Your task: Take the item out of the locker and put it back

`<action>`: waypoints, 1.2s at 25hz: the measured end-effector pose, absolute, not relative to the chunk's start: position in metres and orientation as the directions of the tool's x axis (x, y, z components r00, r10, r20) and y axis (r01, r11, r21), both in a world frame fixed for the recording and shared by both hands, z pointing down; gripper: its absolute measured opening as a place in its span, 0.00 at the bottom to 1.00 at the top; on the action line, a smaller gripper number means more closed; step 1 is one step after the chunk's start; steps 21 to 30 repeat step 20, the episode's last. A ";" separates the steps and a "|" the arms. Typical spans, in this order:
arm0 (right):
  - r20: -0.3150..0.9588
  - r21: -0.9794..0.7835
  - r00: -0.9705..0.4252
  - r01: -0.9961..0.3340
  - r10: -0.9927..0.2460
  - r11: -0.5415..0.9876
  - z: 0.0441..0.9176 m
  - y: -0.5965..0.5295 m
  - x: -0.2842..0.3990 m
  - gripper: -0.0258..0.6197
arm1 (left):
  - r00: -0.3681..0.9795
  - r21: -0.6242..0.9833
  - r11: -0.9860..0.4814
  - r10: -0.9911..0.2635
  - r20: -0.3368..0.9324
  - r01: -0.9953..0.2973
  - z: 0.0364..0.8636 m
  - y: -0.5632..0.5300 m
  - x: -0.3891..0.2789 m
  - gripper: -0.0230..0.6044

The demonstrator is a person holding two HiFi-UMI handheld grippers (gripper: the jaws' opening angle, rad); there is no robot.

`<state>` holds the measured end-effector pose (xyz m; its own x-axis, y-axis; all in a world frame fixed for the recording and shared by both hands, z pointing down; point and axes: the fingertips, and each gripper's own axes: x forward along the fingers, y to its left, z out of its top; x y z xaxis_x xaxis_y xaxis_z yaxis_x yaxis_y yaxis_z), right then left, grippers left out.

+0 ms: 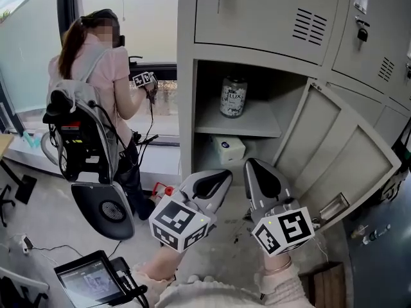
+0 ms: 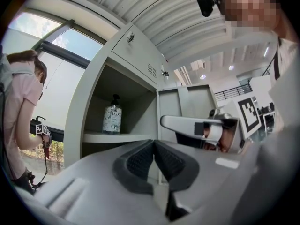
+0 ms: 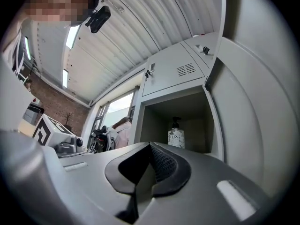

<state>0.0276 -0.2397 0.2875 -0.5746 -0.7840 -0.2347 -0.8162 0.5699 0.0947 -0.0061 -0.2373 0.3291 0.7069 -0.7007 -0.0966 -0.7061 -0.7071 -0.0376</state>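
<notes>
- Pointing toward the open locker (image 1: 186,108), both grippers are held side by side and close to level, low and near in the head view, with their marker cubes nearest the person.
- The left gripper (image 1: 223,173) has its jaws closed. In the left gripper view (image 2: 153,145) the dark pads meet with nothing between them.
- The right gripper (image 1: 254,165) sits just right of the left one without touching it. Its jaws are also pressed together and empty (image 3: 150,148).
- The soap bottle (image 1: 233,97) stands upright on the locker's shelf (image 1: 257,131), toward the back and well apart from both grippers.
- Both gripper views look straight over the closed jaws at the bottle (image 2: 112,118) (image 3: 175,137).
- Below the shelf, a small white box (image 1: 228,149) lies in the lower part of the same compartment.
- The locker door (image 1: 340,159) is swung wide open to the right, just beside the right gripper.
- The compartment above (image 1: 257,11) is closed, with a key in its lock.
- At the far left another person (image 1: 96,69) stands by the window with their back turned, wearing a backpack rig (image 1: 77,133) and holding a gripper with a marker cube.
- A tablet-like screen (image 1: 87,281) lies on the floor at the near left.
</notes>
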 end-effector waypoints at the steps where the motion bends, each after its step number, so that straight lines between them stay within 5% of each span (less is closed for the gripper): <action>1: -0.228 0.097 -0.578 -0.814 -0.784 0.572 0.289 -0.240 0.026 0.04 | 0.706 -0.039 -0.706 -0.702 -0.096 -0.707 0.330 -0.237 -0.006 0.05; 30: -0.168 0.124 -0.590 -0.807 -0.789 0.577 0.296 -0.247 0.024 0.04 | 0.724 -0.059 -0.723 -0.681 -0.111 -0.689 0.323 -0.241 0.007 0.05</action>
